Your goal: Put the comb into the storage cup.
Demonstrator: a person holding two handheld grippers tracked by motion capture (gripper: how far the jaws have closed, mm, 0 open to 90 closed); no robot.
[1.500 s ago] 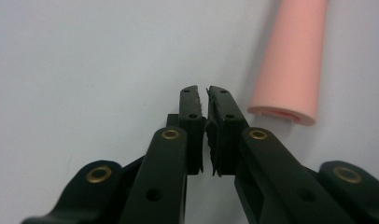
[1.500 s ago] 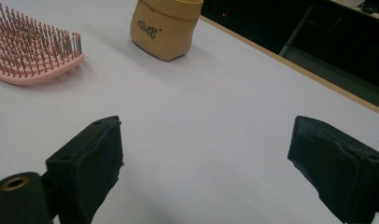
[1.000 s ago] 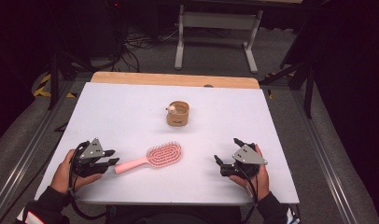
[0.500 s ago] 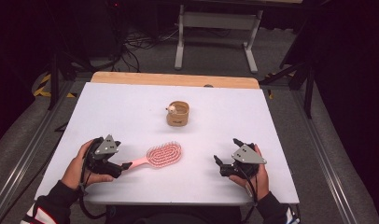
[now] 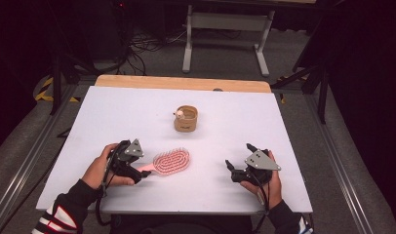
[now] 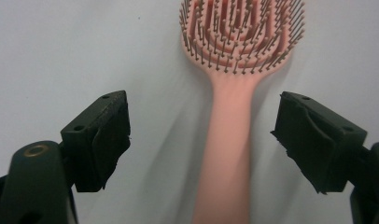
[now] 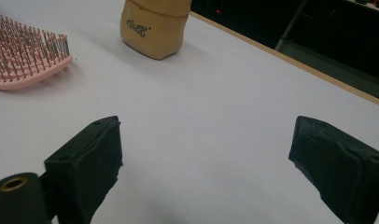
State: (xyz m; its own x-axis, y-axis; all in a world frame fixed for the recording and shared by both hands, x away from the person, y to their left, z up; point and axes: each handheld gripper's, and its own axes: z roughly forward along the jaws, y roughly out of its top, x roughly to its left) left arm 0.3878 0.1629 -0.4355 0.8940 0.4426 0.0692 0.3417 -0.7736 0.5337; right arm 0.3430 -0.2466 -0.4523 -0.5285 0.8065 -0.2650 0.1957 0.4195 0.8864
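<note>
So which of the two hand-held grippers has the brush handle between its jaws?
The left hand-held gripper: its open jaws straddle the pink plastic hairbrush's handle. The right hand-held gripper sits open over bare white table.

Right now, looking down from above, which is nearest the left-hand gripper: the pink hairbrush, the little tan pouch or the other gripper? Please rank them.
From the left gripper:
1. Pink hairbrush, its handle between the open jaws.
2. Tan pouch, farther back, mid-table.
3. Right gripper, across the table's near side.
</note>
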